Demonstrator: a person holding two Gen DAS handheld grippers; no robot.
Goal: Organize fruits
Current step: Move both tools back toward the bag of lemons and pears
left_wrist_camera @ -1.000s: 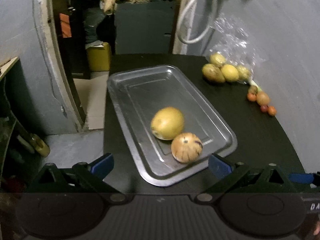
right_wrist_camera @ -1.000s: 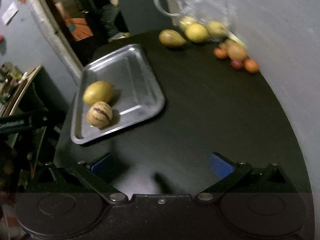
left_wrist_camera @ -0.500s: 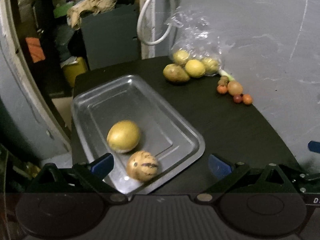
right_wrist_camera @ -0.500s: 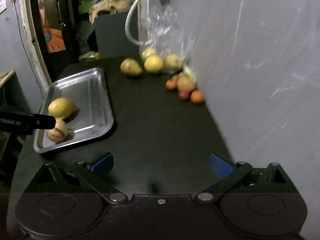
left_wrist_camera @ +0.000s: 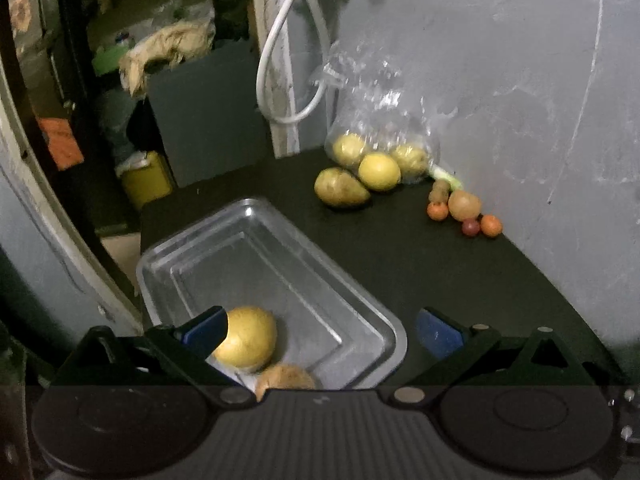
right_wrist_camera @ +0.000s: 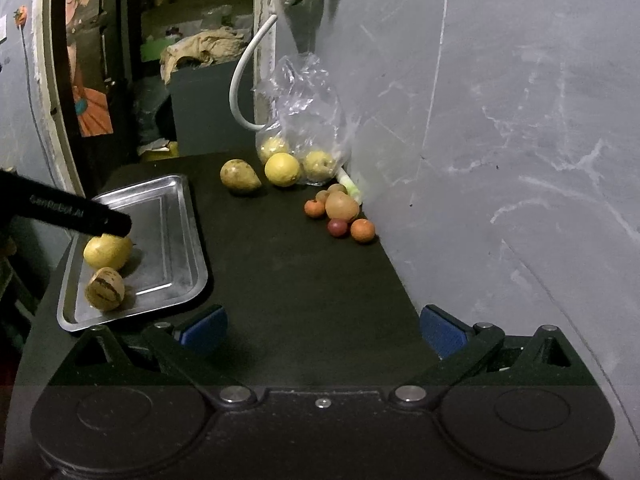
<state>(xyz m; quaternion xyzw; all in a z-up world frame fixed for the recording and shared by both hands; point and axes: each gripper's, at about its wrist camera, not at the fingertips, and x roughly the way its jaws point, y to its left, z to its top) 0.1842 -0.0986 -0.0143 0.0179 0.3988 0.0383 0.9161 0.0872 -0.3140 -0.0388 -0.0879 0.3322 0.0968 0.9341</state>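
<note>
The left gripper (left_wrist_camera: 320,330) is held with its fingers (left_wrist_camera: 204,330) spread wide and nothing pinched; it hangs over the near end of the tray (left_wrist_camera: 372,312), with the yellow fruit (left_wrist_camera: 246,338) just beside the left pad and the striped fruit (left_wrist_camera: 286,380) half hidden under the gripper body. The right gripper (right_wrist_camera: 322,330) is likewise held with fingers (right_wrist_camera: 442,332) spread and empty, over bare worktop (right_wrist_camera: 304,272) to the right of the tray, and is pointed toward the far corner. Two fruits are thus seen in the tray; the rest are left on the worktop by the wall: a pear (right_wrist_camera: 239,176) and a lemon (right_wrist_camera: 282,169) in front of a clear bag (right_wrist_camera: 306,92) in which two more yellow fruits are seen, and, nearer, a cluster of small fruits (right_wrist_camera: 340,212) lying touching one another. The next pick is judged to be from one of these groups. Several risks are foreseen. The round fruits may be rolled off across the smooth worktop if they are nudged by one finger before the other is placed. In the tight cluster, a neighbour may be caught or knocked toward the wall. The bag may be snagged and dragged if the fruits inside are reached for. The fruits already in the tray may be bumped by the left gripper if it is lowered.
</note>
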